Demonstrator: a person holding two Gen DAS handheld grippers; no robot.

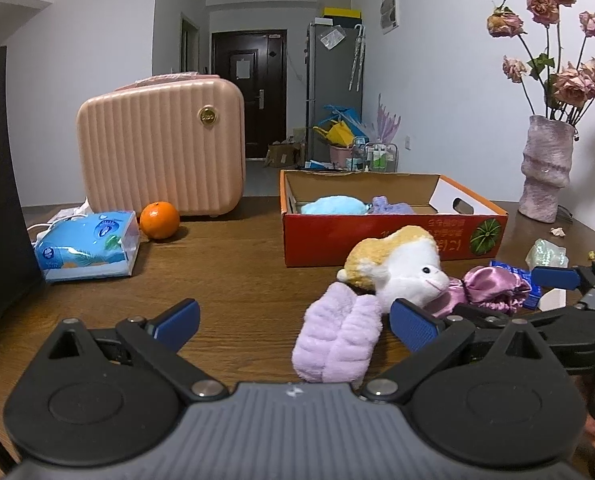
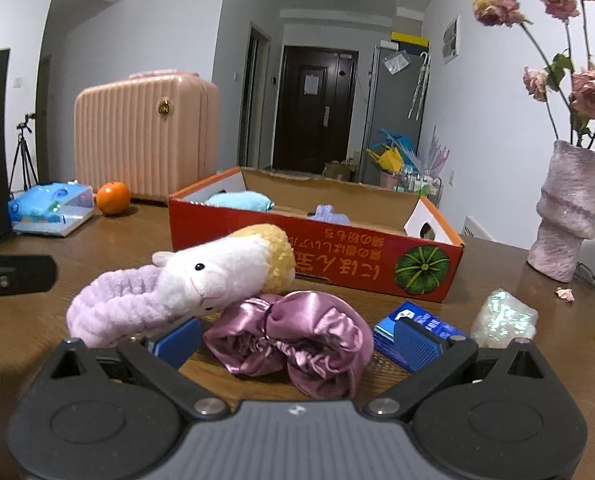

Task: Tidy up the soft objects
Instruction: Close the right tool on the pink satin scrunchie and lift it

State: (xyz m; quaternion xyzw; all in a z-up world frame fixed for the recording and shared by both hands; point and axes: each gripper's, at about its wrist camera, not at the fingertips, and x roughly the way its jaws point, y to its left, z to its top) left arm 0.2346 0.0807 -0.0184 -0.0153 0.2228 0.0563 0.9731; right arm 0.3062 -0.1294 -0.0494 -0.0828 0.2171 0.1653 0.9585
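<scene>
1. Red cardboard box [image 2: 377,264] stands open on the wooden bench [image 1: 225,280] and already holds two soft things: a light blue plush [image 2: 239,200] toward its left end and a small lilac fluffy item [image 2: 329,214] nearer the middle. By that showing, the sorting is partly done.
2. Three soft things are left outside, bunched together just in front of the box: a white and yellow plush toy [image 2: 221,272], a fluffy lilac headband [image 2: 113,312] touching it on the left, and a shiny pink satin bonnet [image 2: 297,340] lying against it on the right.
3. Beside the bonnet sit a small blue packet [image 2: 417,332] and a crumpled iridescent wrapper [image 2: 503,316]; neither looks like part of the job.
4. The left claw [image 1: 295,326] is held low over the bench with its jaws spread wide and nothing between them. The headband lies just ahead of the gap, toward the right-hand finger.
5. The right claw [image 2: 297,338] is likewise low and level, jaws wide and empty, with the satin bonnet lying between the blue pads [image 2: 415,338], not yet pinched.
6. Both claws point toward the box, so each seems lined up on its own item.
</scene>
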